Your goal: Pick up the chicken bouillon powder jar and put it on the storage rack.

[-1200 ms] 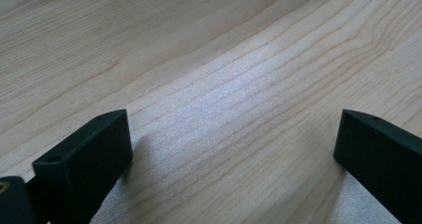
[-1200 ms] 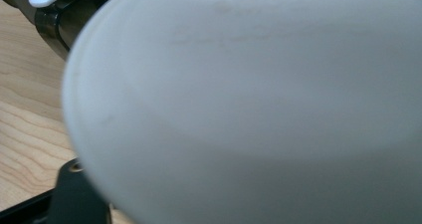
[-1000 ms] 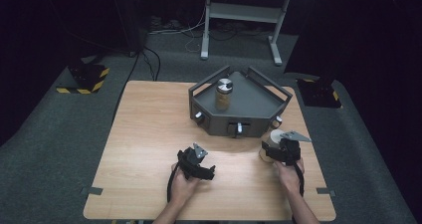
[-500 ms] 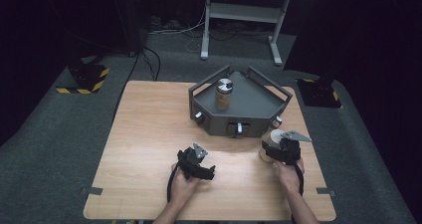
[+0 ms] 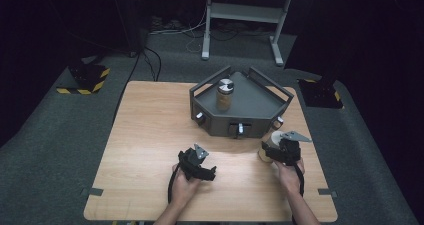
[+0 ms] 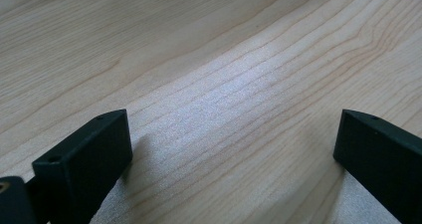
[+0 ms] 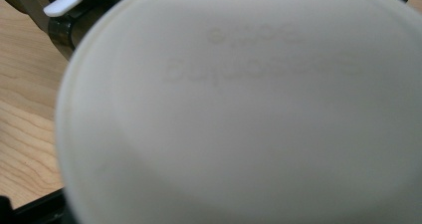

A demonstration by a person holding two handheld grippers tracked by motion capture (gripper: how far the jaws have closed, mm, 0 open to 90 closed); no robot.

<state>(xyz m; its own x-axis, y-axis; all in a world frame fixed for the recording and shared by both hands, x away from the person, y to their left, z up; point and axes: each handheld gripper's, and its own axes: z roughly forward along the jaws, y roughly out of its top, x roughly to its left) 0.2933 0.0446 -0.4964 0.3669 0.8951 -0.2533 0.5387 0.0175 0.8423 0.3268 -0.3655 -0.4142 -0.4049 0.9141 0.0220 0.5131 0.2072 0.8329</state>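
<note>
While the right claw (image 5: 272, 147) grips a white-lidded jar (image 5: 267, 146) near the table (image 5: 150, 130) edge on the right, the left claw (image 5: 210, 172) lies released on bare wood; just beyond the jar stands a grey tray (image 5: 250, 102) with a second jar (image 5: 224, 94), its front wall close ahead.

Bare table (image 5: 150, 130) left, grey tray (image 5: 250, 112) – jar (image 5: 224, 95) inside – blocking far right
</note>
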